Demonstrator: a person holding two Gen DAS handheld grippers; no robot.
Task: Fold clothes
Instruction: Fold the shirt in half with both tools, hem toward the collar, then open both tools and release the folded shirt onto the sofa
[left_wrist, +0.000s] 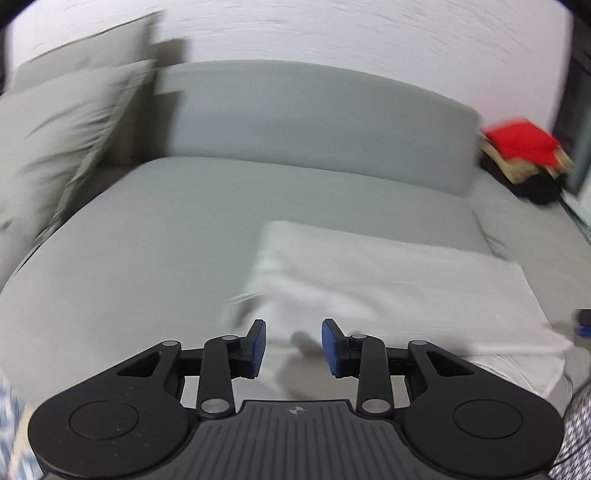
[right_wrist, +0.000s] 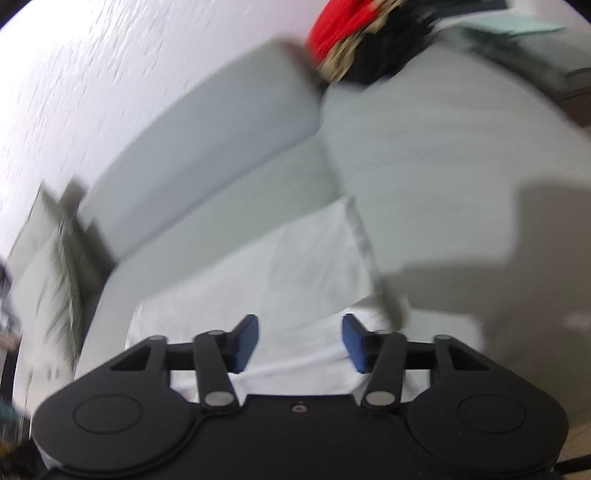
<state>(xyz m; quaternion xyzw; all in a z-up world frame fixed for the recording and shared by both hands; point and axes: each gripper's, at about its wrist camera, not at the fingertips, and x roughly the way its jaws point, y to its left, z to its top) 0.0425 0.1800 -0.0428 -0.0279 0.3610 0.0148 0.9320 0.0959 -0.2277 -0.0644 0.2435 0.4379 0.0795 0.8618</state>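
A white garment (left_wrist: 388, 280) lies folded flat on the grey sofa seat (left_wrist: 147, 240). My left gripper (left_wrist: 293, 349) hovers over its near left corner, its blue pads apart, and nothing sits between them. In the right wrist view the same white garment (right_wrist: 295, 266) spreads below my right gripper (right_wrist: 300, 341), whose blue pads also stand apart with only cloth showing beneath the gap. Both views are blurred by motion.
Grey cushions (left_wrist: 62, 140) lean at the sofa's left end. A pile of clothes, red on top over tan and black (left_wrist: 524, 155), sits at the right end by the backrest (left_wrist: 314, 122). The pile of clothes (right_wrist: 354, 40) also shows in the right view. Patterned fabric (left_wrist: 580, 435) shows at the frame's lower right.
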